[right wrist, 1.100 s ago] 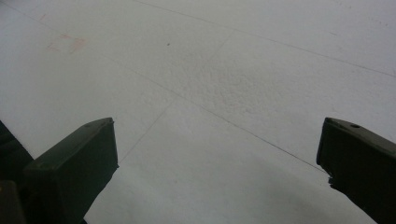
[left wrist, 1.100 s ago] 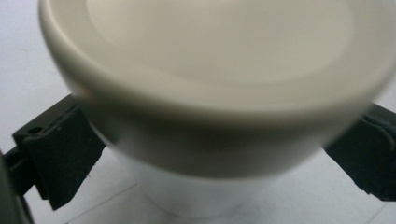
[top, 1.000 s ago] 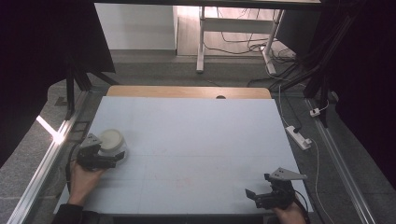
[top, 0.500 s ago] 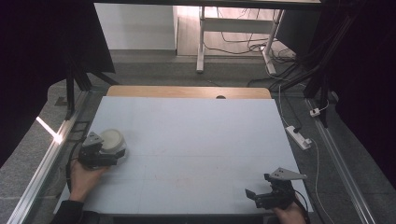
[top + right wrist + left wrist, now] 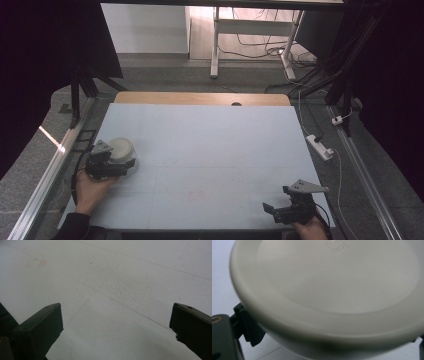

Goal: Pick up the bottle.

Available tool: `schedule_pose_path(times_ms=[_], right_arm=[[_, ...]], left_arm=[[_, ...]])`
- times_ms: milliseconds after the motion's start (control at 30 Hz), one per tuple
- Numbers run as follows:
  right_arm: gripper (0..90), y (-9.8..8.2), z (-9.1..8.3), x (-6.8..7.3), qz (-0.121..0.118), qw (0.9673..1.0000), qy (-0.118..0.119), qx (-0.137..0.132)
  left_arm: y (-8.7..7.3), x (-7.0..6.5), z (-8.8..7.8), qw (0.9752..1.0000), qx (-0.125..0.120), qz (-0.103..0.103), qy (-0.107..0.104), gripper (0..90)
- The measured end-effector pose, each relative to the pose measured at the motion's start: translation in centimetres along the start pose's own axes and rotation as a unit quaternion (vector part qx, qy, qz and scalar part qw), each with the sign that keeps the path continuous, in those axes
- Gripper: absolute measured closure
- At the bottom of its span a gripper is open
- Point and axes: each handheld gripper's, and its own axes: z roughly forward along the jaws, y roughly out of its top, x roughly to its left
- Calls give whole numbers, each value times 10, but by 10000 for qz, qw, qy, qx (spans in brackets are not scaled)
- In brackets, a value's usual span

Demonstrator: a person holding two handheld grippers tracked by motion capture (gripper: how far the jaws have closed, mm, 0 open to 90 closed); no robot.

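The white bowl (image 5: 122, 150) sits at the left edge of the desk (image 5: 210, 150), and the left gripper (image 5: 116, 162) has it between its fingers. In the left gripper view the bowl (image 5: 332, 290) crowds the lens, upside down by the look of the stamped mark on its flat face, with one black finger (image 5: 247, 325) pressed to its rim, so the fingers are grasping the bowl. Whether it rests on the desk or is raised slightly cannot be told. The grip looks done; carrying the bowl somewhere and setting it down is judged to be what is left.

Far from the bowl, at the near right corner of the desk, the right gripper (image 5: 280, 207) has its fingers (image 5: 37, 327) spread wide over bare surface, grasping nothing.

Against the earlier frames, the bowl and left gripper have crept slightly toward the person; the right gripper has stayed put.
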Motion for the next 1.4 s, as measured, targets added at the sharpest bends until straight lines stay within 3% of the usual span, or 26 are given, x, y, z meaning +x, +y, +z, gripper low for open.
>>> schedule_pose_path(times_ms=[333,467,733,1400], right_arm=[[0,0,0,0,-3,10000,-7,12],[0,0,0,1,-4,10000,-11,13],[0,0,0,1,-33,10000,-10,15],[0,0,0,2,-82,10000,-13,5]], left_arm=[[15,-18,-4,9989,-233,296,-267,73],[22,-23,-3,9978,-227,367,-505,73],[35,-37,0,9957,-270,537,-712,73],[75,-81,17,9850,-243,1104,-1303,73]])
